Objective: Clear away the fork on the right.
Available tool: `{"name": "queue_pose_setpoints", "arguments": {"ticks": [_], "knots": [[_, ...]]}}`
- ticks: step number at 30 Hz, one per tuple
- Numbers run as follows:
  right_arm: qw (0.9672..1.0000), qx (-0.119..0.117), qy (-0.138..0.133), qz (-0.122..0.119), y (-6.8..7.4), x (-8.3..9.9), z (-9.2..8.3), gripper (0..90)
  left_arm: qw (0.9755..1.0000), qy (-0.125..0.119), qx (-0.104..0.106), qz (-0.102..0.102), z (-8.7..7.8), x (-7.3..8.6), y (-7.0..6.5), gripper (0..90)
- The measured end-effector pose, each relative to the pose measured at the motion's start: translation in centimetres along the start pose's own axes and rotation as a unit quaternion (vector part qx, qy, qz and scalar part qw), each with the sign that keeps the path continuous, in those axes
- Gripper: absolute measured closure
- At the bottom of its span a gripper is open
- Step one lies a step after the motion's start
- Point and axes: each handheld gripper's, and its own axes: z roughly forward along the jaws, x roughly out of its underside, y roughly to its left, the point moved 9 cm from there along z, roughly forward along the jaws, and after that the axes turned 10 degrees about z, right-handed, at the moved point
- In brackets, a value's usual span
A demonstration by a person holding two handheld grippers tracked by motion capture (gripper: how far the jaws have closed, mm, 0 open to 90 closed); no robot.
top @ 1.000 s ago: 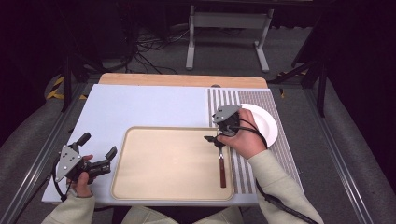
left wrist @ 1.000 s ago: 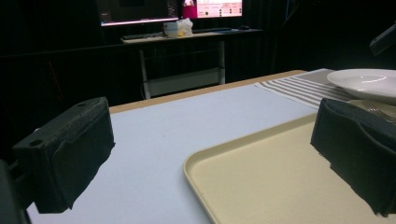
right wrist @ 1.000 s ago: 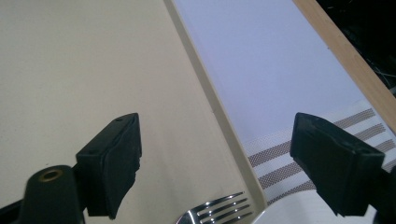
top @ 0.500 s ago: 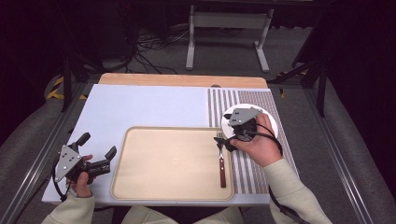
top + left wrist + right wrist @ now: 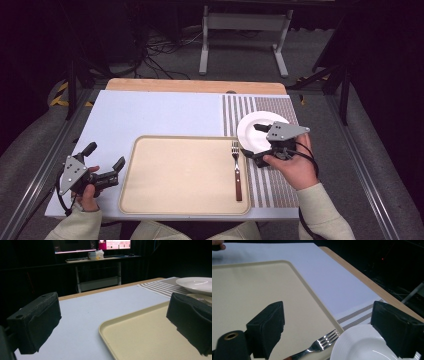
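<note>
The fork (image 5: 236,170) is left on the tray (image 5: 180,175), and the right gripper (image 5: 256,142), jaws just spread wider and empty, is carried over the plate (image 5: 260,131). A grip on its rim seems called for next; the left gripper (image 5: 105,162) is held spread and idle.

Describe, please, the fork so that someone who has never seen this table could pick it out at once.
Start from the beige tray on the near half of the table. Along its right edge, beside the striped mat and just left of the white plate, lies the fork. It is the only cutlery there: silver tines pointing away from the person, with a dark reddish-brown handle.
</note>
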Motion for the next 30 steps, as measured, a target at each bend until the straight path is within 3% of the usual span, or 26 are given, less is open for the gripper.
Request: {"name": "queue_pose_setpoints", "arguments": {"ticks": [14, 30], "knots": [[0.9959, 0.015, -0.076, 0.046, -0.9, 1.9, -2.5, 10.6, 1.0, 0.0, -0.002, 0.0, -0.1, 0.0, 0.0, 0.0], [0.9875, 0.043, -0.11, 0.104, -2.5, 6.3, -4.4, 9.2, 1.0, -0.002, -0.004, -0.001, -0.2, 0.0, 0.1, 0.0]]}}
